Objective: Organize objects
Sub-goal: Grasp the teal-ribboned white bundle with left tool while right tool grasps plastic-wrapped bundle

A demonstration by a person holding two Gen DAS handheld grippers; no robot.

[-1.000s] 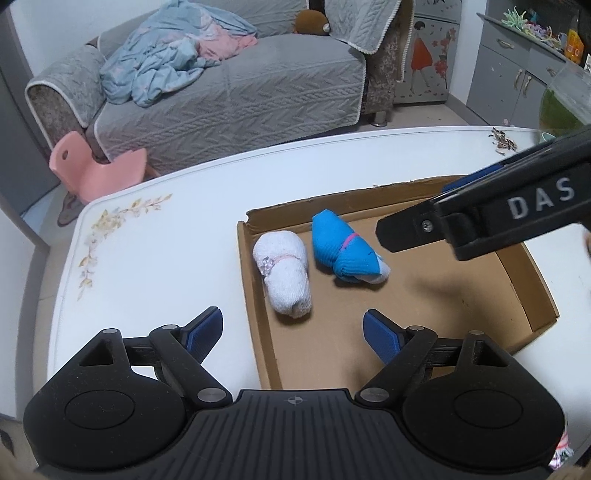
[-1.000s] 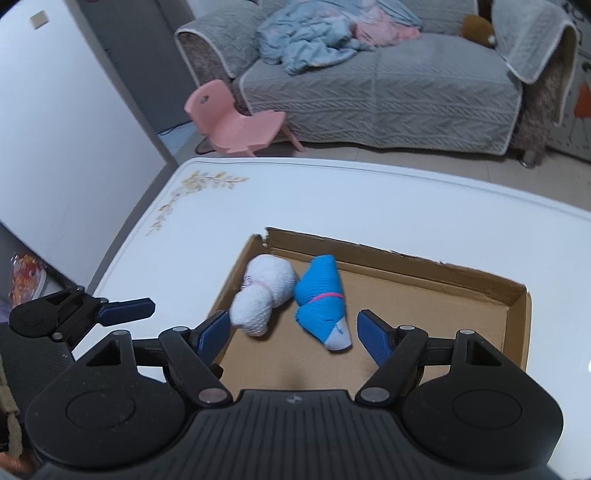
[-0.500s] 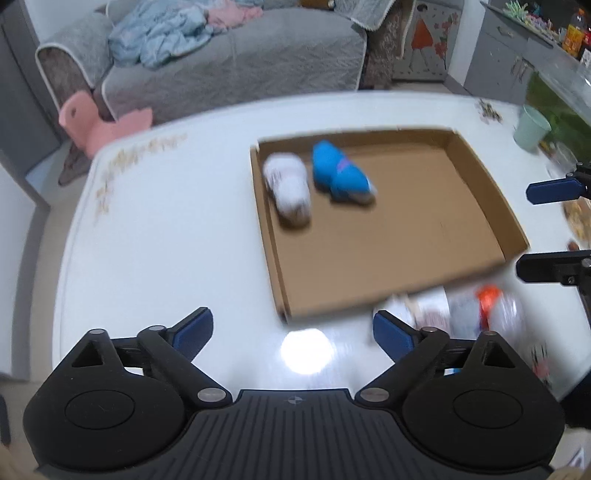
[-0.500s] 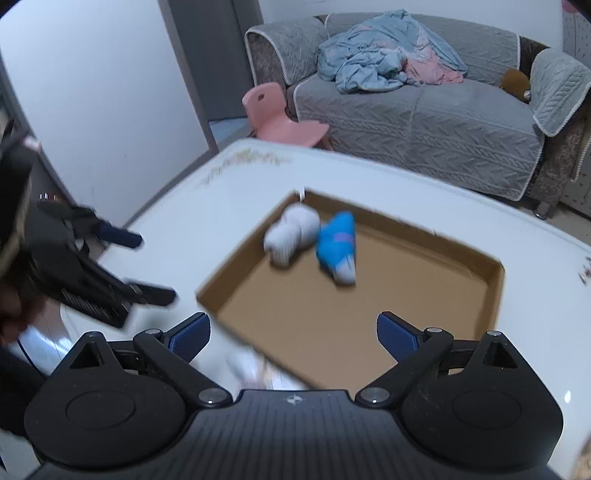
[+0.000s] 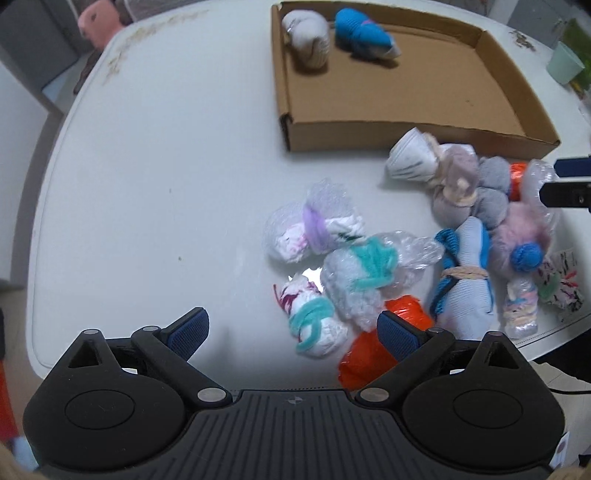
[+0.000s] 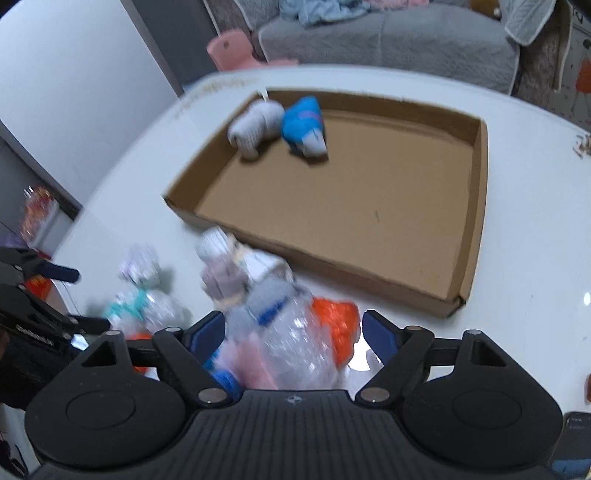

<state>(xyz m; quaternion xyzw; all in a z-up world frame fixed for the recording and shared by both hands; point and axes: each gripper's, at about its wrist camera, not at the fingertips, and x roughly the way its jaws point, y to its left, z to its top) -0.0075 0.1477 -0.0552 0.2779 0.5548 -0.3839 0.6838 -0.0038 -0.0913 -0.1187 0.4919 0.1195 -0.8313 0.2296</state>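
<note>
The right gripper (image 6: 293, 334) is blurred; its closing jaws straddle a plastic-wrapped bundle (image 6: 299, 347), contact undeterminable. The left gripper (image 5: 291, 330) is spread wide, opening. Sock bundles (image 5: 369, 273) are heaped at the table's (image 5: 166, 166) near edge; two rolled socks (image 5: 364, 37) occupy the cardboard tray's (image 5: 406, 134) far corner.

One cardboard box (image 5: 406, 125) holds two sock rolls: one white (image 5: 306, 35), one blue (image 5: 364, 37). One green cup (image 5: 564, 66) stands at the worktop's far right edge.
</note>
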